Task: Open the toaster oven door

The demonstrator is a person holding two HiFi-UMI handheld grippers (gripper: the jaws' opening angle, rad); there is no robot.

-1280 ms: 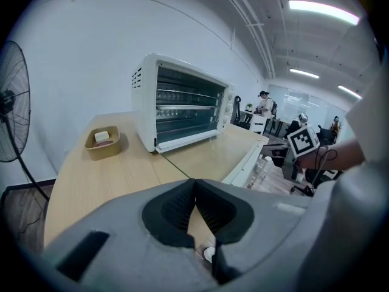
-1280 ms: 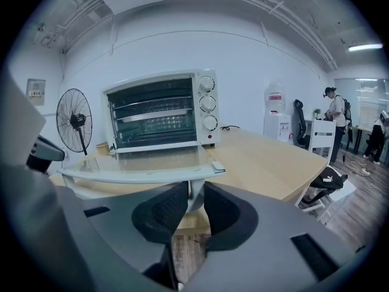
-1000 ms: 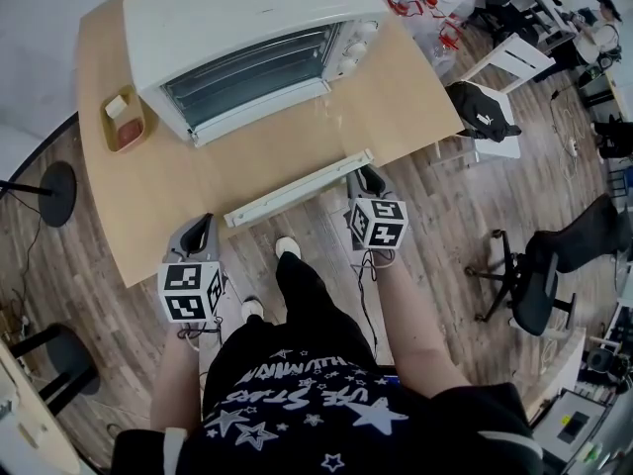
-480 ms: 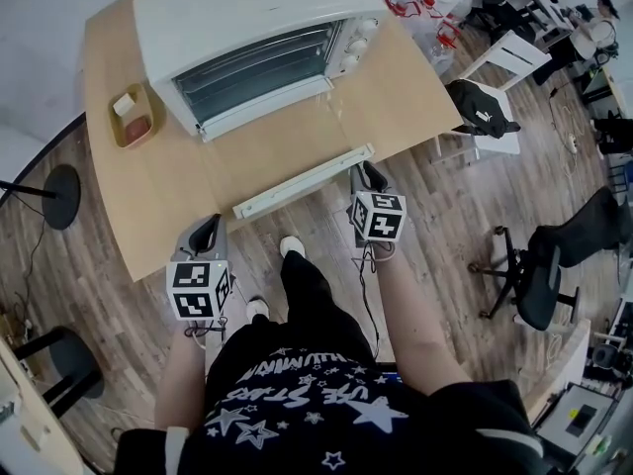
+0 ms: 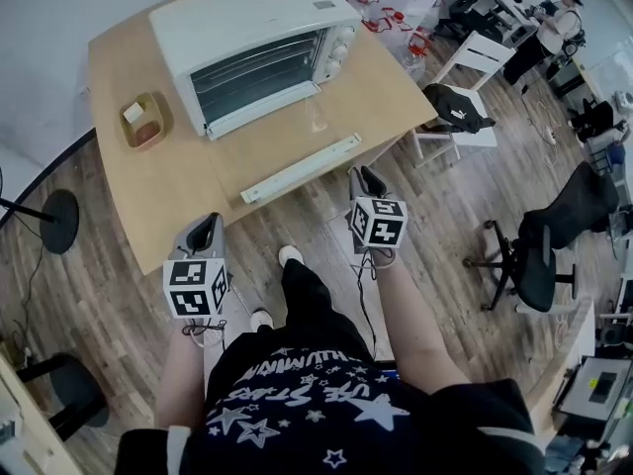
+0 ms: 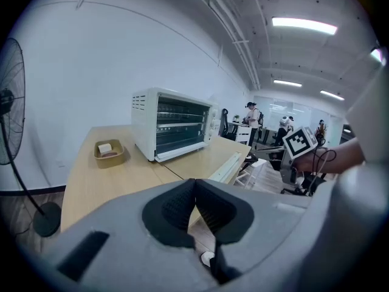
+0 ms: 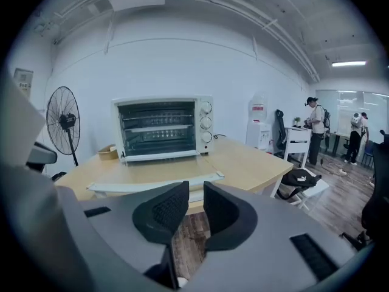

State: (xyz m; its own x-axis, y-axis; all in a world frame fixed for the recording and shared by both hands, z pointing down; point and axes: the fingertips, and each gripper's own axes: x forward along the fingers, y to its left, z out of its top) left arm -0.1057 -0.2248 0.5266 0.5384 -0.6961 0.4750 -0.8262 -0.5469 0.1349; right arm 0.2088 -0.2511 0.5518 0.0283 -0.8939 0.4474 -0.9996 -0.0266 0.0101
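- Oven (image 5: 247, 28) sits at the back of the table (image 5: 148, 201). Its door (image 5: 287, 132) is already down, glass lying flat over the tabletop, with the handle (image 5: 302, 167) near the table's front edge.
- The door hasn't moved in the last second, so it holds open by itself.
- The change is in the right gripper (image 5: 367, 178). It was just beside the handle's right end and is now clear of it, below the table edge.
- Its jaws are closing with a narrow gap left and nothing between them, so it has let go.
- Left gripper (image 5: 203, 228) is clenched, pads meeting at the tips with nothing in them. It has stayed low off the table's front edge, well apart from the door.
- My read: the opening is done and only the retreat is left.
- Oven cavity: only wire racks (image 5: 259, 67) show, and I see no food.
- Tray (image 5: 144, 121) just left of the oven holds a white block (image 5: 133, 113) and a reddish piece (image 5: 149, 133). I can't tell what either is.
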